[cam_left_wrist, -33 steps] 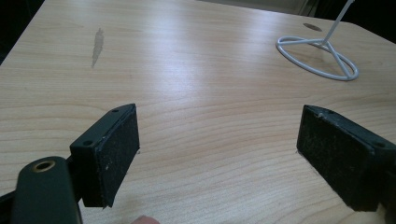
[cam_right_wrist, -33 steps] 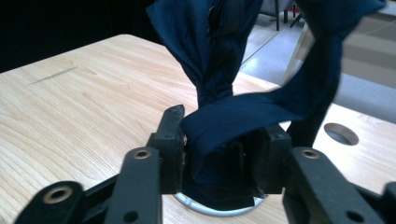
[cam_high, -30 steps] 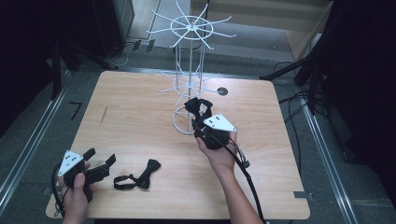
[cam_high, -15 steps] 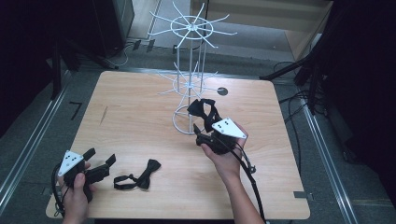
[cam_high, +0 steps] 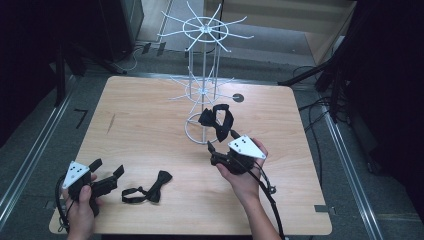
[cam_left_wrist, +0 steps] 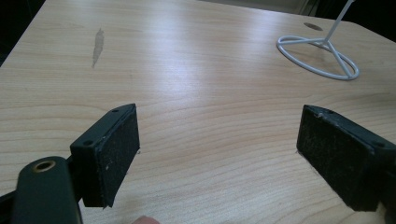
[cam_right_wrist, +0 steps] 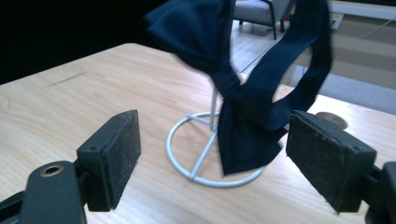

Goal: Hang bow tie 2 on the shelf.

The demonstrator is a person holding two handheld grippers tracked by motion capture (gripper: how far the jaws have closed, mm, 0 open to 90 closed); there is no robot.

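Now that the right tool (cam_high: 220, 143) has just spread its jaws wide and drawn back toward 6 o'clock, nothing lies between them, and the bow tie (cam_high: 216, 120) it was holding a second ago hangs by its strap from a lower arm of the white wire stand (cam_high: 204, 80), so that hanging looks done. A second bow tie (cam_high: 148, 188) lies on the tabletop (cam_high: 150, 125) at about 3 o'clock of the left tool (cam_high: 107, 172), which rests wide open and empty, likely next. No brand, label or writing can be read anywhere.
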